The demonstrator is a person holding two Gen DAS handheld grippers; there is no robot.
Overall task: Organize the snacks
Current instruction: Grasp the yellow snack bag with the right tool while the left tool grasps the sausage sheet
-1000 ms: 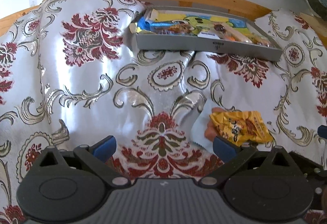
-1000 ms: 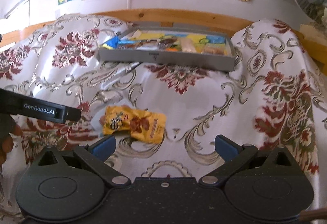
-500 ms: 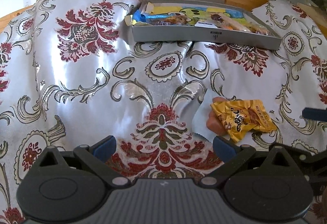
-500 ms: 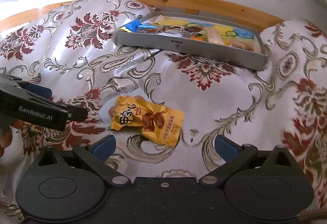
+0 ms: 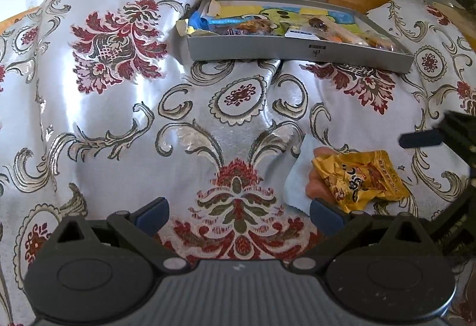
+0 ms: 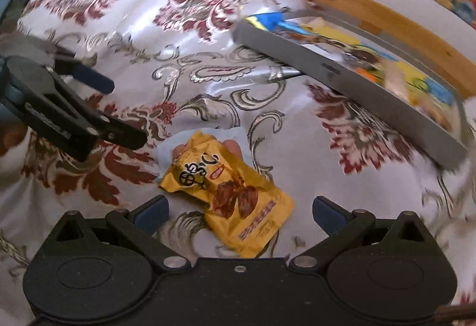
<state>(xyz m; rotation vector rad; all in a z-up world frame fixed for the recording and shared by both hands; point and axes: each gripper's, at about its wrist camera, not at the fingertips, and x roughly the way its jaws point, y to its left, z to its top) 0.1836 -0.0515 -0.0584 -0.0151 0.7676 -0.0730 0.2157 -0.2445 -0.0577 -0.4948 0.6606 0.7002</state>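
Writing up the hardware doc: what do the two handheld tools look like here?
Both match: a black plastic body with two round caps and triangular cutouts, black linkage arms with silver rivets, and blue pads on the fingers. The left tool has a ribbed grey centre panel; the right tool has a plain speckled black one. White lettering on the left tool's side is blurred.

Low wrist views — shared yellow snack packet
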